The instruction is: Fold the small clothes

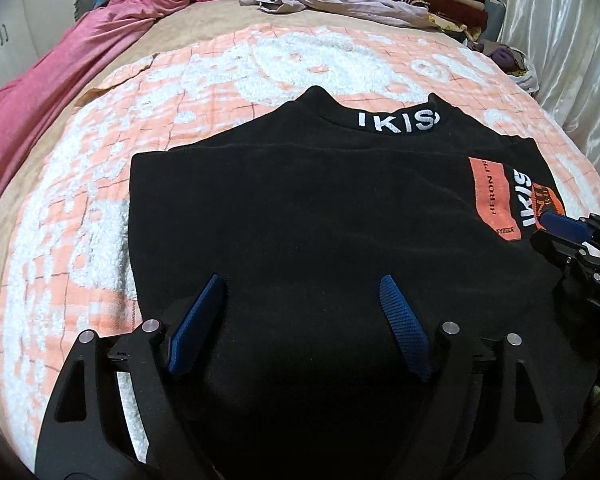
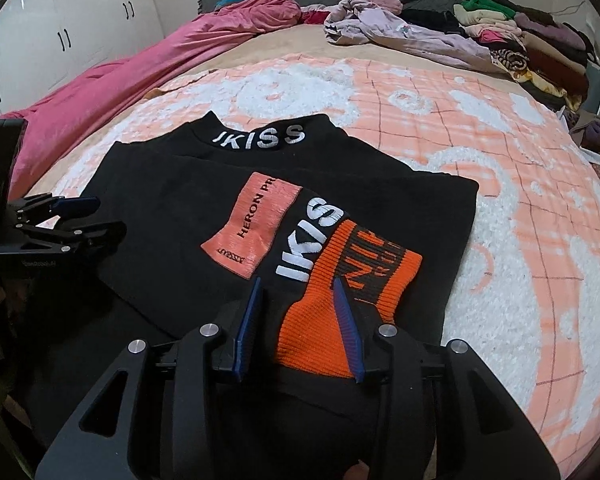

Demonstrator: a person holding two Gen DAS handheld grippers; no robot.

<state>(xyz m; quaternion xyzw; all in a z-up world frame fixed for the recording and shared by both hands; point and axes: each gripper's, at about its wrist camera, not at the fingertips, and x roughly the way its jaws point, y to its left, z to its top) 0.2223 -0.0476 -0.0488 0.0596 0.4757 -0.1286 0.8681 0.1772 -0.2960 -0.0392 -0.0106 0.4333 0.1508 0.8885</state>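
A black sweatshirt [image 1: 308, 208] with white "IKISS" lettering on the collar lies flat on the bed, both sleeves folded in over its body [image 2: 172, 208]. An orange cuff [image 2: 352, 276] and a salmon patch [image 2: 252, 224] lie on top. My left gripper [image 1: 304, 300] is open, its blue fingers spread over the garment's near left part, holding nothing. My right gripper [image 2: 300, 300] is open with the orange cuff lying between and under its fingers. The right gripper also shows at the right edge of the left wrist view [image 1: 568, 236].
The bed carries an orange and white fleece blanket [image 2: 500, 184]. A pink quilt [image 2: 148, 60] runs along the left side. A lilac garment [image 2: 400, 32] and stacks of folded clothes [image 2: 540, 40] lie at the far end. White cupboards [image 2: 60, 24] stand at left.
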